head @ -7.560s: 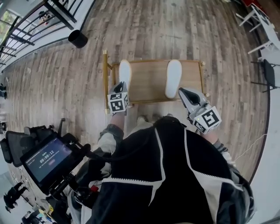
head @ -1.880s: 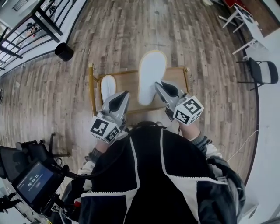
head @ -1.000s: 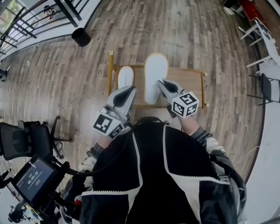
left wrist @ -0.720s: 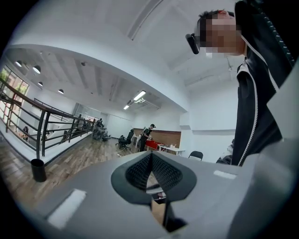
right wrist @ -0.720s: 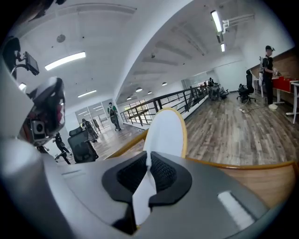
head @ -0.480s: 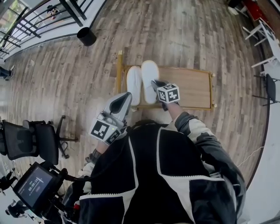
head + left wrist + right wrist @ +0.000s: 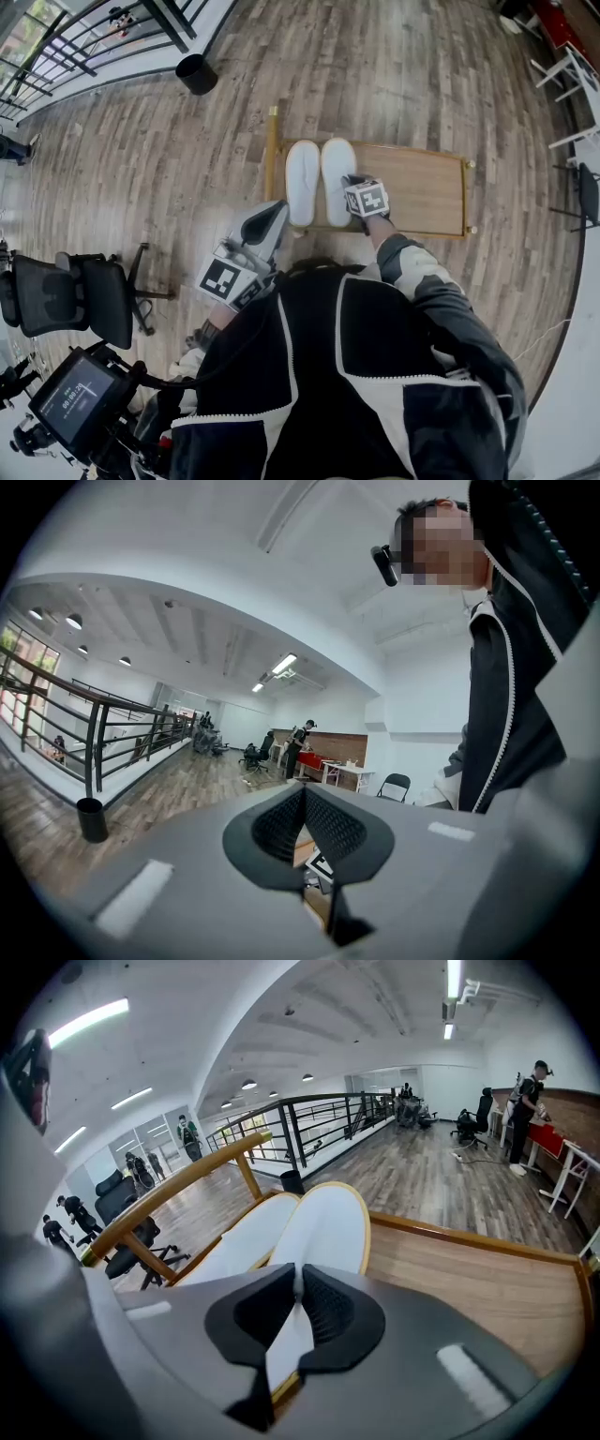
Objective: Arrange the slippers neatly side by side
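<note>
Slipper (image 7: 328,1227) pinched in right gripper (image 7: 298,1283) fingers, left gripper (image 7: 302,799) fingers together, empty

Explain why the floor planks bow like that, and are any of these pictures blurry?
Head view: the wide lens bows the floor planks. Left gripper view: corners go black. Right gripper view: the railing curves, a ceiling light glares, the slipper looks sharp.

I saw bright, even light from ceiling strips (image 7: 89,1018); the floor (image 7: 394,66) bowed toward the frame edges, black corners ringed both gripper views, and the near foreground was soft.
</note>
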